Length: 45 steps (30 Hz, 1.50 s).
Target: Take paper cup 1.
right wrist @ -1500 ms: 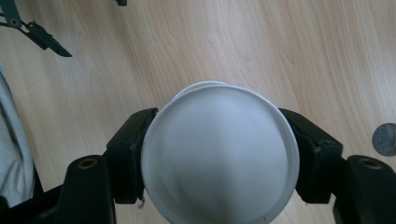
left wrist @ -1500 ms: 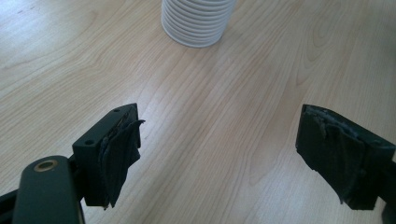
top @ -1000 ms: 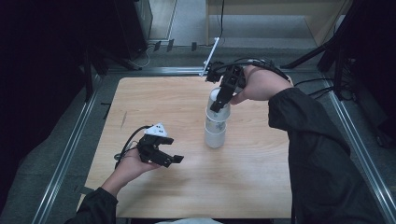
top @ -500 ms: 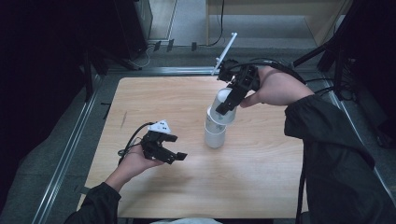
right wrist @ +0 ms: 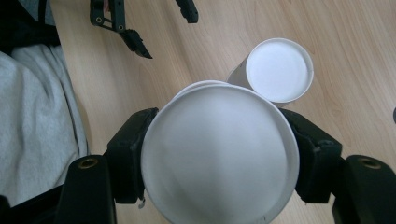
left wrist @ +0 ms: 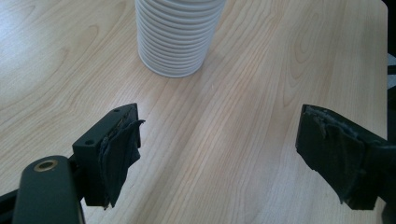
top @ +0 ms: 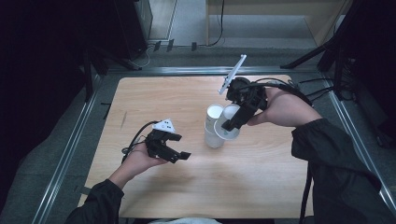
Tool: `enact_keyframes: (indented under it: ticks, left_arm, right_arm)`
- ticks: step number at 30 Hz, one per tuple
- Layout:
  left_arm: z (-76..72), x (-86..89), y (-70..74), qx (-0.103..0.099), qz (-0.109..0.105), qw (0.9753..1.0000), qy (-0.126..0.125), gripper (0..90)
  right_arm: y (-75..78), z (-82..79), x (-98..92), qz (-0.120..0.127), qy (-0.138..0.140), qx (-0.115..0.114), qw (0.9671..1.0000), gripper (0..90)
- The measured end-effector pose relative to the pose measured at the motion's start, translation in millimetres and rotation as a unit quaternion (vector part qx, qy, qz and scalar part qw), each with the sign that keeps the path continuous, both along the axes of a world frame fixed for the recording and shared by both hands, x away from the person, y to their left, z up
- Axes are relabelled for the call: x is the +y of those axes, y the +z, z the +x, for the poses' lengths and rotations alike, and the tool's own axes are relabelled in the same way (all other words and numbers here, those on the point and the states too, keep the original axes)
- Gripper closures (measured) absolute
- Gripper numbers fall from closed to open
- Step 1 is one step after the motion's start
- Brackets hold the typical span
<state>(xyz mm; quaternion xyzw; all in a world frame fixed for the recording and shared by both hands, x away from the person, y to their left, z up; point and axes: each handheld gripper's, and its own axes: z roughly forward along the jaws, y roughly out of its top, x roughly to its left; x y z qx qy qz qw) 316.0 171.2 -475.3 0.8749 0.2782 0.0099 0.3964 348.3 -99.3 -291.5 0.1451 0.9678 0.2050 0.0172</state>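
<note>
The white paper cup [right wrist: 219, 156] sits clamped between the two black jaws of your right gripper [right wrist: 219, 154], its open mouth turned toward that gripper's camera and its rim bulging past both pads; in the high view you hold the cup [top: 226, 128] tilted and lifted off the wood, just beside the top of the tall stack of white ribbed paper cups [top: 213, 127]. From your right gripper the stack [right wrist: 279, 70] stands just beyond and to the right of the held cup, the two rims close together, though whether they touch cannot be told. Your left gripper [left wrist: 219, 161] has its jaws spread wide with only bare wood between them, and the foot of the stack [left wrist: 176, 35] stands ahead of it and a little to the left, clear of both pads. In the high view your left gripper [top: 167, 148] hovers near the stack on its left side. The light wooden tabletop [top: 261, 182] lies open all around the stack, with broad bare room toward its near edge and toward its far edge. Beyond your right gripper the metal frame rail [top: 187, 70] borders the table's far side.
</note>
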Motion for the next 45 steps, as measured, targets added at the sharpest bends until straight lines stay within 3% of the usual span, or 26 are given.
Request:
enact_keyframes:
  ticks: [4, 9, 13, 18, 25, 30, 41, 45]
  left_arm:
    - [-0.6, -0.2, 0.4, 0.000, -0.001, 1.0000, 0.000, 13.9]
    - [-1.2, -0.2, 1.4, -0.002, -0.005, 1.0000, -0.003, 13.9]
    - [-2.0, -1.0, 1.4, -0.003, -0.007, 1.0000, -0.003, 13.9]
    - [-2.5, -0.9, 2.0, -0.003, -0.010, 0.9999, -0.006, 13.9]
    - [-3.3, -1.4, 2.4, -0.005, -0.014, 0.9998, -0.010, 13.9]
    - [-4.5, -1.6, 3.0, -0.004, -0.019, 0.9997, -0.018, 13.9]
    - [-8.2, -6.9, 2.0, -0.005, -0.020, 0.9987, -0.046, 13.9]
    - [-9.8, -7.7, 2.6, -0.005, -0.029, 0.9980, -0.056, 13.9]
  right_arm:
    - [-6.2, -2.9, -1.8, 0.007, -0.001, 0.001, 1.0000, 33.1]
    - [-19.9, -9.9, -3.8, 0.037, 0.013, 0.007, 0.9992, 33.5]
    - [-36.9, -13.4, -3.3, 0.037, 0.013, 0.011, 0.9992, 33.5]
    - [-54.2, -14.7, -6.5, 0.055, 0.009, 0.021, 0.9982, 33.5]
    - [-79.7, -21.0, -3.9, 0.073, 0.024, 0.009, 0.9970, 33.6]
    - [-91.3, -23.6, -3.9, 0.083, 0.022, 0.015, 0.9962, 33.6]
    - [-123.2, -30.8, -10.1, 0.130, 0.025, 0.017, 0.9911, 33.7]
    - [-133.2, -30.5, -10.8, 0.145, 0.025, 0.017, 0.9889, 33.7]
